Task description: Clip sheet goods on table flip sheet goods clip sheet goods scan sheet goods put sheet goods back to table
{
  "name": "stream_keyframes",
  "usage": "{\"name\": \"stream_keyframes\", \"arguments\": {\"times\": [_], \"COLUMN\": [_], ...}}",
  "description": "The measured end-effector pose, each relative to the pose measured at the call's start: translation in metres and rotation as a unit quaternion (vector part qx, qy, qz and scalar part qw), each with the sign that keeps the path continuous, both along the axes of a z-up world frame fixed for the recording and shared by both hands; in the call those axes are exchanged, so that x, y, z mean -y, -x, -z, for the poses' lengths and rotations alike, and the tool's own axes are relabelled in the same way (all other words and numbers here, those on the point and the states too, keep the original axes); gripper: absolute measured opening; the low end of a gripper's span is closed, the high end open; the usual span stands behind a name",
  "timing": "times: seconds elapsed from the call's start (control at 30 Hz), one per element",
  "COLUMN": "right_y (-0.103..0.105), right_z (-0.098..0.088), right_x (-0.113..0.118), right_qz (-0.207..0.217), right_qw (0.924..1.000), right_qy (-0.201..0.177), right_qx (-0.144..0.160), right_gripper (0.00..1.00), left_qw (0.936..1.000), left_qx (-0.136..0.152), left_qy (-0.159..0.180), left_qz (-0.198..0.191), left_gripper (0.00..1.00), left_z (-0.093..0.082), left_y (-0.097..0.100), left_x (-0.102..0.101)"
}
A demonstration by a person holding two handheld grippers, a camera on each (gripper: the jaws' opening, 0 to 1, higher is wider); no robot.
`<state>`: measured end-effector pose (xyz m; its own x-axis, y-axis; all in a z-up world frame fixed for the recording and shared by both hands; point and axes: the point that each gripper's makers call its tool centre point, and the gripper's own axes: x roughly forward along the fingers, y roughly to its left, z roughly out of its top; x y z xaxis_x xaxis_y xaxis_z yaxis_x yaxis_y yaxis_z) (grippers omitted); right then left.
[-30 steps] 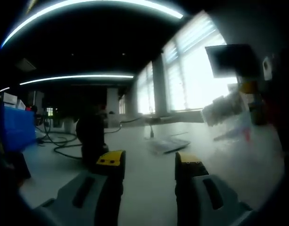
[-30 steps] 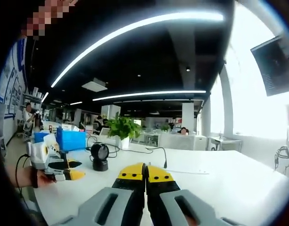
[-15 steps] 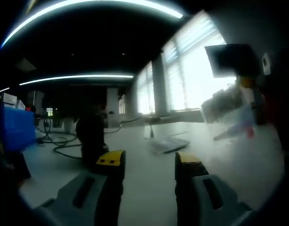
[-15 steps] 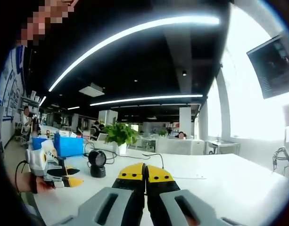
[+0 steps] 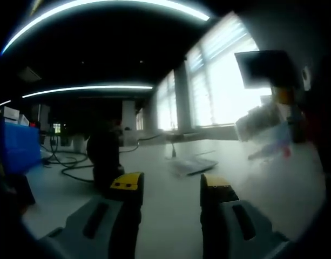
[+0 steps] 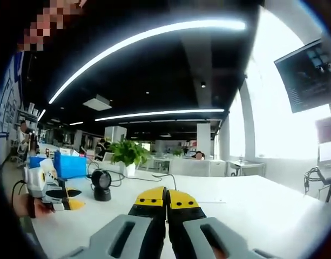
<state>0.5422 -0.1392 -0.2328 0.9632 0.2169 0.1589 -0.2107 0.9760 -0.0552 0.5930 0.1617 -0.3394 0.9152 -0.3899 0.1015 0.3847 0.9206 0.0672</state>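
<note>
**Layout of the table**

In the left gripper view, the left gripper (image 5: 170, 195) sits low over the table (image 5: 170, 232). A scanner (image 5: 105, 156) stands just beyond its left jaw, with cables (image 5: 68, 164) further left. A sheet item (image 5: 193, 163) lies flat on the table ahead. The right gripper (image 5: 262, 121) is up at the right.

In the right gripper view, the scanner (image 6: 101, 185) stands on the table left of the right gripper (image 6: 166, 200), with a plant (image 6: 127, 154) behind it and a bin (image 6: 69, 164) to its left. The left gripper (image 6: 49, 190) is at the far left.
</note>
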Motion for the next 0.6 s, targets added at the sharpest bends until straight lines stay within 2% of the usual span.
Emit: {"name": "stream_keyframes", "arguments": {"times": [0.17, 0.4, 0.6], "right_y": [0.0, -0.003, -0.005], "right_z": [0.002, 0.013, 0.02], "right_x": [0.028, 0.057, 0.071], "right_qz": [0.047, 0.081, 0.1], "right_qw": [0.9988, 0.9967, 0.9949], "right_qy": [0.008, -0.001, 0.001], "right_qx": [0.014, 0.005, 0.0], "right_gripper": [0.0, 0.0, 0.0], "left_qw": [1.0, 1.0, 1.0], "left_qx": [-0.001, -0.002, -0.003], "left_qy": [-0.002, -0.004, -0.006], "left_qz": [0.001, 0.0, -0.001], "left_gripper": [0.34, 0.34, 0.34], "left_z": [0.0, 0.001, 0.003], "left_y": [0.0, -0.001, -0.001], "left_x": [0.001, 0.001, 0.001]}}
